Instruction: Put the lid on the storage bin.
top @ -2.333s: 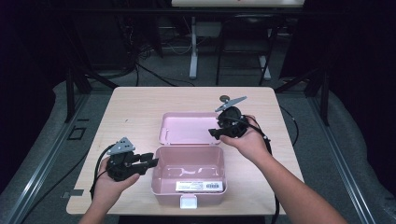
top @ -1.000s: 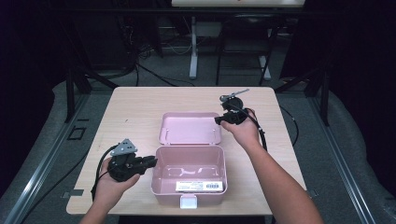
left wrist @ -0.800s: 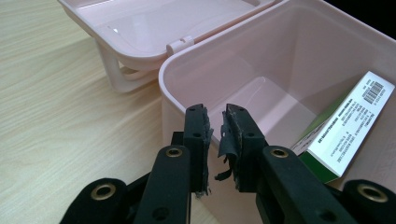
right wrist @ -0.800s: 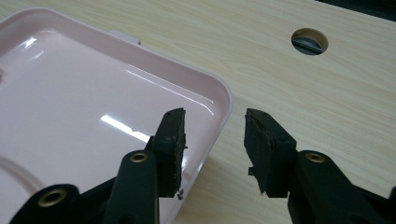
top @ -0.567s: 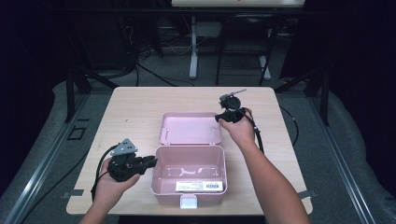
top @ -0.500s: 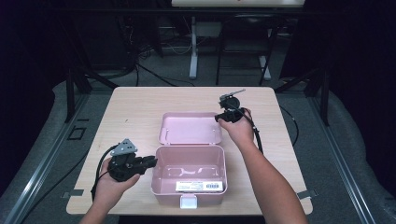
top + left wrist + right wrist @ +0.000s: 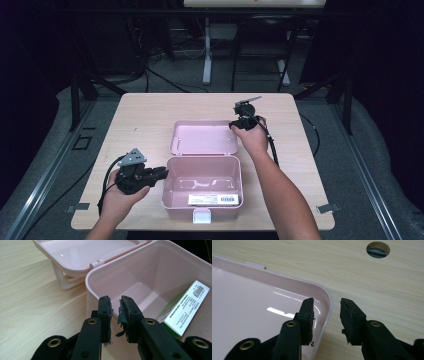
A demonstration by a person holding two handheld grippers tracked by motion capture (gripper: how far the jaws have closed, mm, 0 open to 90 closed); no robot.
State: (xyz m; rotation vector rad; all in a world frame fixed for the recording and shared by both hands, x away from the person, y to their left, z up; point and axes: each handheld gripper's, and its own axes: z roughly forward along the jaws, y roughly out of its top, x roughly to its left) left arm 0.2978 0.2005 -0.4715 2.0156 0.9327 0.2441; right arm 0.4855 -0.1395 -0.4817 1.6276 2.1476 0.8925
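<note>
A pink box (image 7: pixel 180 197) stands open near the table's front edge, and its lid (image 7: pixel 202 137) lies flat behind it. My left gripper (image 7: pixel 162 173) is at the box's left wall. In the left gripper view its jaws (image 7: pixel 115 300) pinch that wall (image 7: pixel 87 287), one pad outside and one inside. My right gripper (image 7: pixel 237 124) is at the lid's far right corner. There its jaws (image 7: pixel 325 302) straddle the lid's rim (image 7: pixel 330 310) and have just been closing, with a gap still showing beside the rim.
A white and green label (image 7: pixel 185 310) sits on the box's front, above a white latch (image 7: pixel 201 216). A round hole (image 7: pixel 378 249) in the wooden table (image 7: pixel 140 115) lies beyond the lid. Cables trail from both grippers.
My right gripper has shifted along the lid's right edge to its far corner and sunk a little, and its jaws have narrowed. The left gripper and the box have stayed put.
</note>
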